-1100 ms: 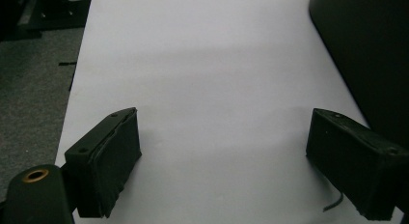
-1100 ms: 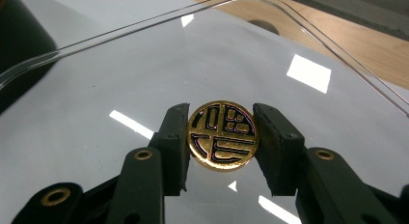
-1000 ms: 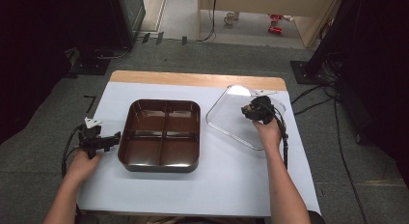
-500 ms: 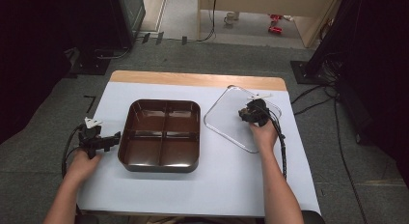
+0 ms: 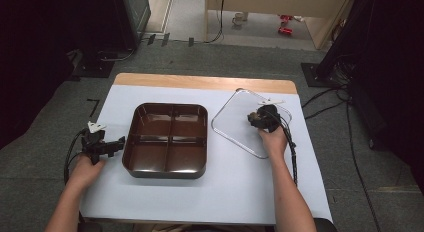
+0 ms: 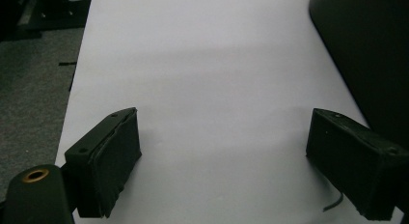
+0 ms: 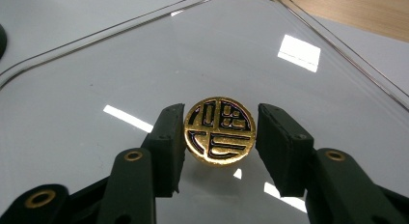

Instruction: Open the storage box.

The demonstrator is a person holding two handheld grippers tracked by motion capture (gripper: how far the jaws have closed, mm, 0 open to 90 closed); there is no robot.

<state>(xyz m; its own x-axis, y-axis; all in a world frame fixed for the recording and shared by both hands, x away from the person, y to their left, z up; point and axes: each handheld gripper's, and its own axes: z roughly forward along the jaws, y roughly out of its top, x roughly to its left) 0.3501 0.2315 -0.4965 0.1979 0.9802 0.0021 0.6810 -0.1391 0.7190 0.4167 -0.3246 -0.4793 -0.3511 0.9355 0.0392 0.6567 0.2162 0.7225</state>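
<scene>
Right gripper view first: my right hand-held gripper (image 7: 219,137) sits with its jaws either side of the gold knob (image 7: 220,131) on the clear lid (image 7: 144,64). Jaws have just been opening, the knob is between them, and I can see a thin gap on the right pad, so I'd call it released, not clamping anymore. The left pad looks v close to the knob, can't tell if it's touching.

High view shows the lid lying flat on the desk (image 5: 240,187), turned cornerwise, just right of the brown four-compartment tray (image 5: 167,139) and apart from it. The right hand-held gripper (image 5: 260,118) is over the lid's middle. The left hand-held gripper (image 5: 107,146) rests near the tray's left edge, and in the left gripper view its jaws stand wide w/ nothing but bare desk between them, tray wall off to the right.

What could go wrong imo:
- if I pull the right one back at an angle, that near pad could catch the knob and drag or spin the lid, since clear plastic on a smooth desk prob slides easily
- lifting before the jaws are properly clear could tip the lid up by the knob, then drop it
- lid's far corner sits close to the desk's back edge, so a shove that way isn't great
</scene>
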